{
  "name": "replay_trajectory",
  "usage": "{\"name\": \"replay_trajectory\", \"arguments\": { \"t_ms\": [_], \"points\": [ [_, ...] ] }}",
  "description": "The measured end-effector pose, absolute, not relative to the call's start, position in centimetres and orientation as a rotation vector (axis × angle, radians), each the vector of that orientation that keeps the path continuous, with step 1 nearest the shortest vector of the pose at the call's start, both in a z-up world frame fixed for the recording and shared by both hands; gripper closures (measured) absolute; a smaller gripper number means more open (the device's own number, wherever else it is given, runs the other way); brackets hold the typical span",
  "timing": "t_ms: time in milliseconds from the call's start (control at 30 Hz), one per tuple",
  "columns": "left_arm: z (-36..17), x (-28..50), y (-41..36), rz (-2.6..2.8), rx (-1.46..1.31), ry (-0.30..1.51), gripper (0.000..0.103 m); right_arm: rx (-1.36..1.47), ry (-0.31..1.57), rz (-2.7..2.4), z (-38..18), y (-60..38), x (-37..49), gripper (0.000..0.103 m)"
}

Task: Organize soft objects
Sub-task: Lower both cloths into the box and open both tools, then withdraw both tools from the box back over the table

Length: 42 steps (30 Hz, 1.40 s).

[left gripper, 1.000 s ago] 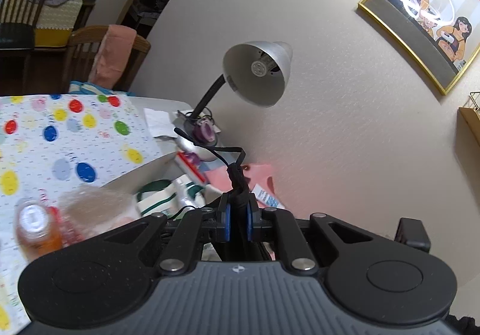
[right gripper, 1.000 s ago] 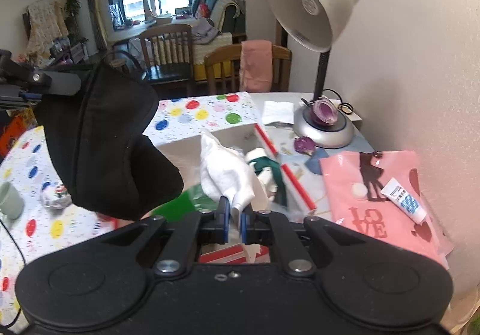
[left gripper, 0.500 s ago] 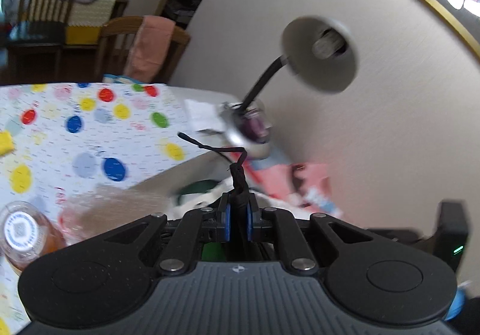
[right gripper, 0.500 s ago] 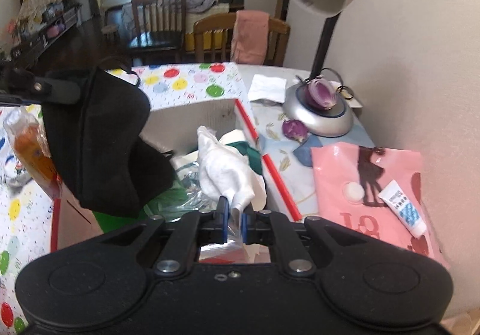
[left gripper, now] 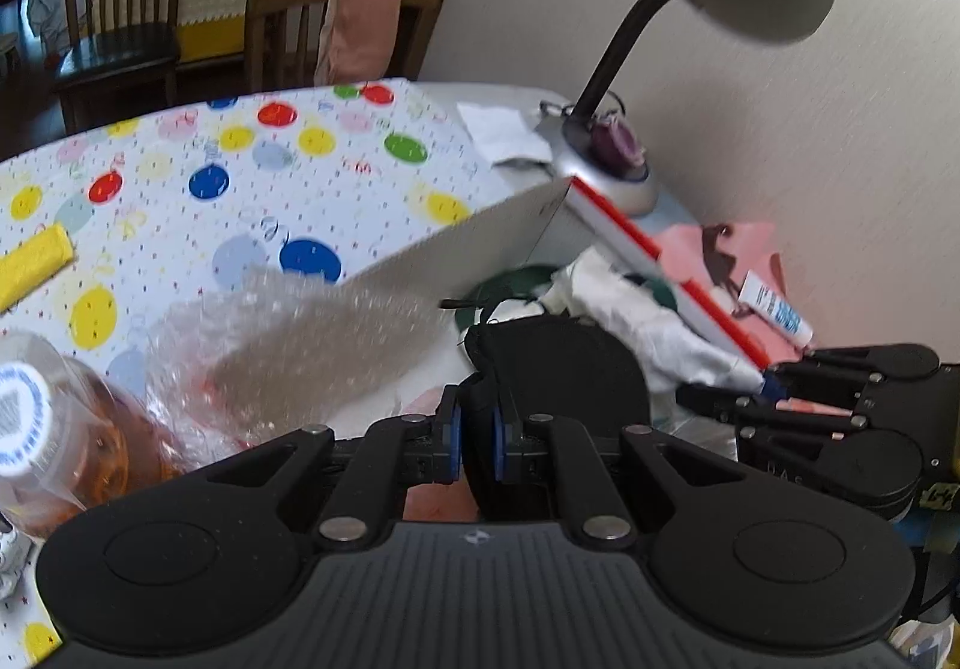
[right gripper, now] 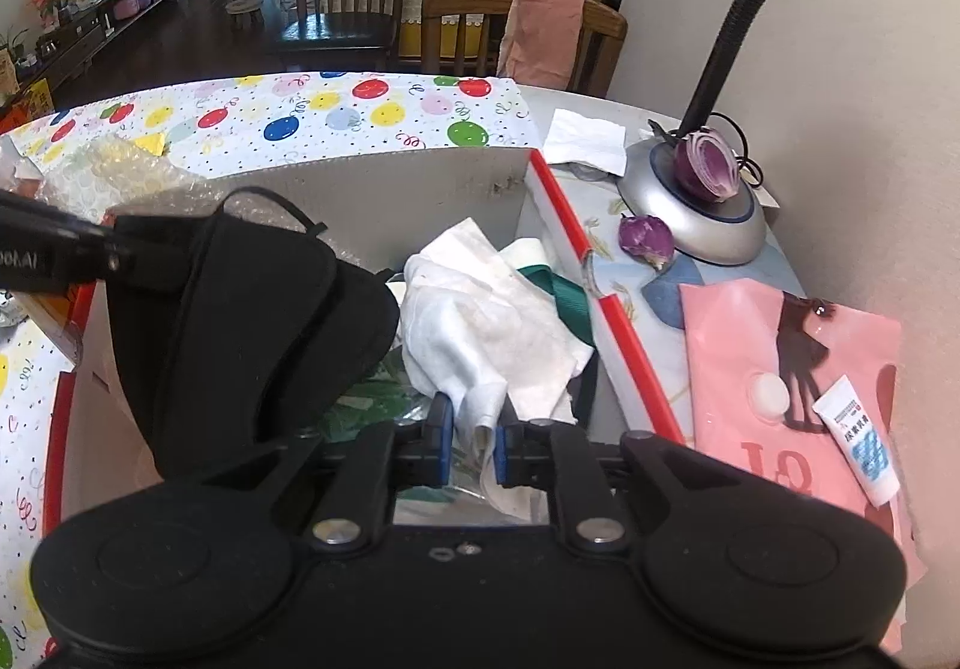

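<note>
My left gripper is shut on a black face mask and holds it over the grey box with red rims. In the right wrist view the mask hangs from the left gripper inside the box. My right gripper is shut on a white cloth that lies low in the box; it shows in the left wrist view too. Green-and-white items lie under the cloth.
A silver desk lamp with a cut purple onion stands right of the box. A pink bag holds a white tube. Bubble wrap and an orange bottle lie to the left on the balloon tablecloth.
Both grippers have come down into the box. The black mask moved lower and rightward toward the white cloth. The right gripper's pads now stand slightly wider on the cloth.
</note>
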<state>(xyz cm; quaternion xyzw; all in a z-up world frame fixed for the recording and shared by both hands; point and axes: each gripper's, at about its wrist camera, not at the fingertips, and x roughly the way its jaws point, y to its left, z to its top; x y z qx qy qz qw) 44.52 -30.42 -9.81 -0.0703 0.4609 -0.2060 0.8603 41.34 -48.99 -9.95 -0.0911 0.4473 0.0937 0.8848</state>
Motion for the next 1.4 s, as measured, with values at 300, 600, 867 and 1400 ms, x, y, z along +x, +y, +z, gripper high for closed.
{"name": "replay_trajectory", "arguments": {
  "t_ms": [300, 600, 867, 1400],
  "points": [
    [-11.1, 44.1, -31.4, -0.409, -0.055, 0.999, 0.094, -0.176, 0.908, 0.222, -9.8, -49.1, 41.2, 0.073],
    [-10.8, 43.2, -31.2, -0.415, -0.052, 1.002, 0.082, -0.136, 0.874, 0.273, -8.1, -49.3, 39.8, 0.054],
    [-9.5, 41.8, -30.3, -0.448, -0.088, 0.955, 0.035, -0.107, 0.841, 0.295, -6.4, -49.6, 38.1, 0.042],
    [-3.7, 36.2, -27.4, -0.495, -0.077, 0.809, 0.035, -0.019, 0.735, 0.355, -1.3, -48.5, 33.9, 0.023]
  ]
}}
